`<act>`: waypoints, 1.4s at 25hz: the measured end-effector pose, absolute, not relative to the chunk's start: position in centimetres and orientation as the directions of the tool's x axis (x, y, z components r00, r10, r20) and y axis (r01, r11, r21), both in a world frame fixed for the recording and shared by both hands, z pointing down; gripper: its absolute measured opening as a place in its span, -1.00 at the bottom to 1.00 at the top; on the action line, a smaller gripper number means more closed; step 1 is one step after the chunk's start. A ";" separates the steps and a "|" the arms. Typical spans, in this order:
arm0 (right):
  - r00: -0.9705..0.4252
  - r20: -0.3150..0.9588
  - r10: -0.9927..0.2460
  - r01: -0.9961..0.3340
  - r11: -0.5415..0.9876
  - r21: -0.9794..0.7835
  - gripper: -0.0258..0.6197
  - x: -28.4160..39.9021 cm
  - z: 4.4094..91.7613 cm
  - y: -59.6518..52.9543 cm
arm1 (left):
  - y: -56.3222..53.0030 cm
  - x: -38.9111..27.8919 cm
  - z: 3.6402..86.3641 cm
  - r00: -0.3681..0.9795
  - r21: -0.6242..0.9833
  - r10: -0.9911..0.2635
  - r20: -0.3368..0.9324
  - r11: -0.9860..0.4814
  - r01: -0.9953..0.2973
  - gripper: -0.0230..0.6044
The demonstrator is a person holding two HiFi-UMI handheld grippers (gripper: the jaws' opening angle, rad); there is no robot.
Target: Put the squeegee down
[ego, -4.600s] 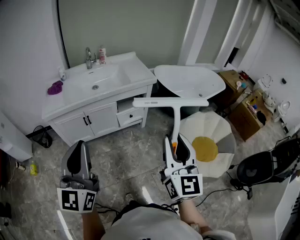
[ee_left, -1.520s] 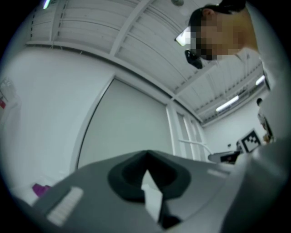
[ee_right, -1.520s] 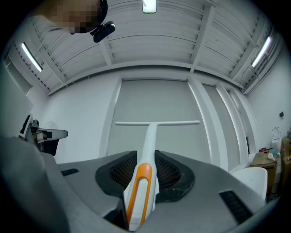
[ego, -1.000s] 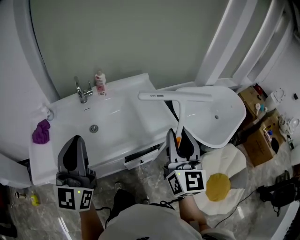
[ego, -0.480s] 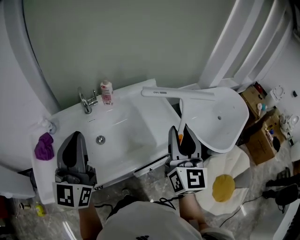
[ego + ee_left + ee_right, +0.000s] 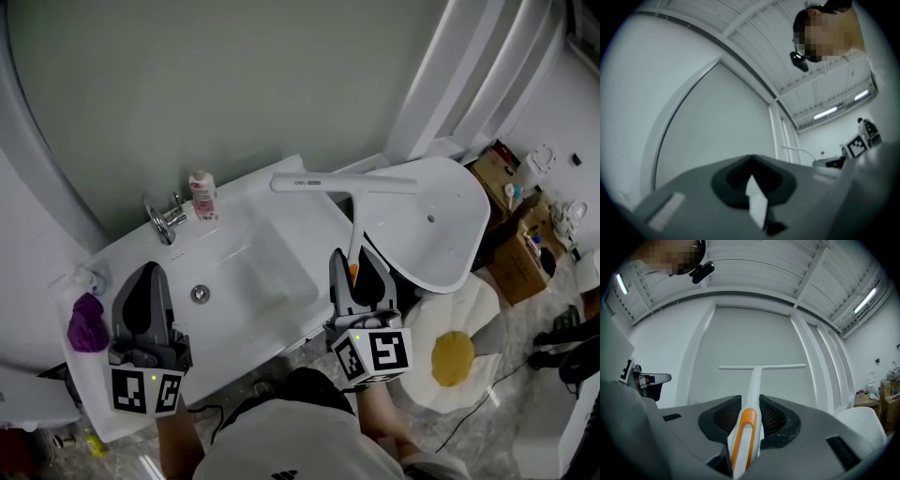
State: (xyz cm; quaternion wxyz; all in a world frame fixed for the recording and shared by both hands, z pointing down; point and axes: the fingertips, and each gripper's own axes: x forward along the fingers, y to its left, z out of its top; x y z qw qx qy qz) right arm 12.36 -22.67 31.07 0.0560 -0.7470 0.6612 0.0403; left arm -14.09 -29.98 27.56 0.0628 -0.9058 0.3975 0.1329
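Well left of the squeegee (image 6: 342, 183) stand bottle (image 6: 202, 196) and faucet (image 6: 161, 219).

The squeegee (image 6: 342, 183) juts forward from the right gripper (image 6: 354, 261), its blade crosswise above the right end of the worktop (image 6: 281, 192). At the worktop's back stands a faucet (image 6: 161, 217), with a bottle (image 6: 201, 195) just to its right and the sink (image 6: 234, 281) in front. A cloth (image 6: 86, 323) lies at the left end, left of the left gripper (image 6: 150, 274). Right of the worktop sits a tub (image 6: 431, 225), with a floor mat (image 6: 450, 356) before it.
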 end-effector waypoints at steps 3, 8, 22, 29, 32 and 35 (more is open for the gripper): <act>0.126 -0.089 -0.988 -0.992 -0.124 -0.029 -0.55 13.0 32.4 -23.9 | -31.3 -13.0 28.2 0.669 -0.003 -0.691 -0.274 -0.695 -0.719 -0.91; 0.106 -0.002 -0.994 -0.994 -0.106 -0.018 -0.55 14.8 35.1 -26.9 | -33.7 -11.1 28.9 0.665 0.020 -0.701 -0.257 -0.692 -0.722 -0.90; -0.074 0.272 -0.960 -0.997 0.061 -0.056 -0.55 18.6 44.5 -37.8 | -38.0 -8.9 29.9 0.546 0.039 -0.813 -0.202 -0.564 -0.825 -0.90; -0.159 0.395 -0.905 -0.986 0.129 -0.102 -0.55 19.5 49.8 -41.7 | -38.6 -9.2 30.6 0.462 0.037 -0.871 -0.166 -0.474 -0.880 -0.90; -0.186 0.440 -0.879 -0.982 0.160 -0.096 -0.55 19.7 51.8 -43.0 | -38.4 -9.5 31.0 0.419 0.036 -0.896 -0.150 -0.428 -0.903 -0.90; -0.213 0.474 -0.854 -0.977 0.186 -0.104 -0.55 19.9 53.4 -44.2 | -38.0 -9.9 31.4 0.373 0.037 -0.917 -0.138 -0.381 -0.924 -0.90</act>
